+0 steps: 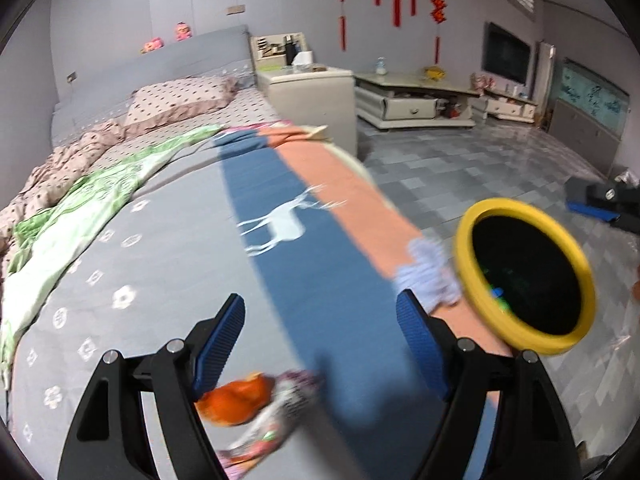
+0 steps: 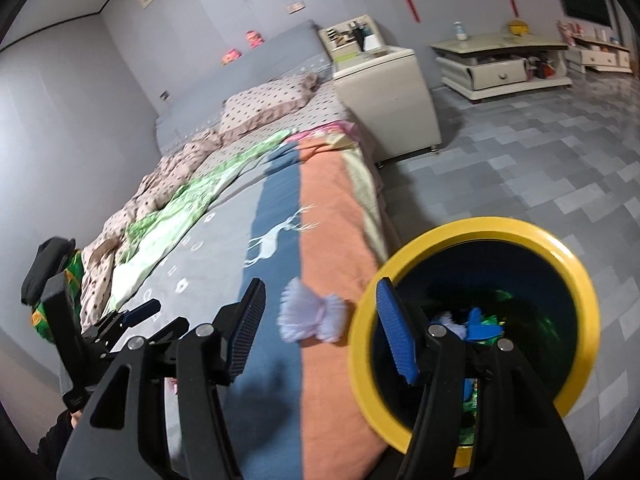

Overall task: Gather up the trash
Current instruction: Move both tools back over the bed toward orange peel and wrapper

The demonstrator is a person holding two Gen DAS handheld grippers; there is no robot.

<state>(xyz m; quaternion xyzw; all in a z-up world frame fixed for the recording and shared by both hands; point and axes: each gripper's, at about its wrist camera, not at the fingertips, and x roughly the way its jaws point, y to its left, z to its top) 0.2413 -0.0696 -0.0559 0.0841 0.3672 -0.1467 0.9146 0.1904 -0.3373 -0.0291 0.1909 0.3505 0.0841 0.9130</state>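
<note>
A yellow-rimmed bin (image 2: pixel 472 320) stands on the floor beside the bed; it holds green and blue wrappers. It also shows in the left wrist view (image 1: pixel 524 276). A pale lilac crumpled paper (image 2: pixel 310 316) lies on the orange stripe of the bed cover near the bin, seen too in the left wrist view (image 1: pixel 428 276). An orange piece (image 1: pixel 236 398) and a printed wrapper (image 1: pixel 276 416) lie on the bed under my left gripper (image 1: pixel 320 344), which is open and empty above them. My right gripper (image 2: pixel 320 328) is open and empty, with its right finger over the bin rim.
The bed (image 1: pixel 160 240) has a grey, blue and orange cover, a green sheet (image 1: pixel 80 208) and a dotted pillow (image 1: pixel 180 98). A white nightstand (image 1: pixel 312 96) and TV cabinet (image 1: pixel 412 100) stand beyond. The tiled floor (image 1: pixel 460 176) lies to the right.
</note>
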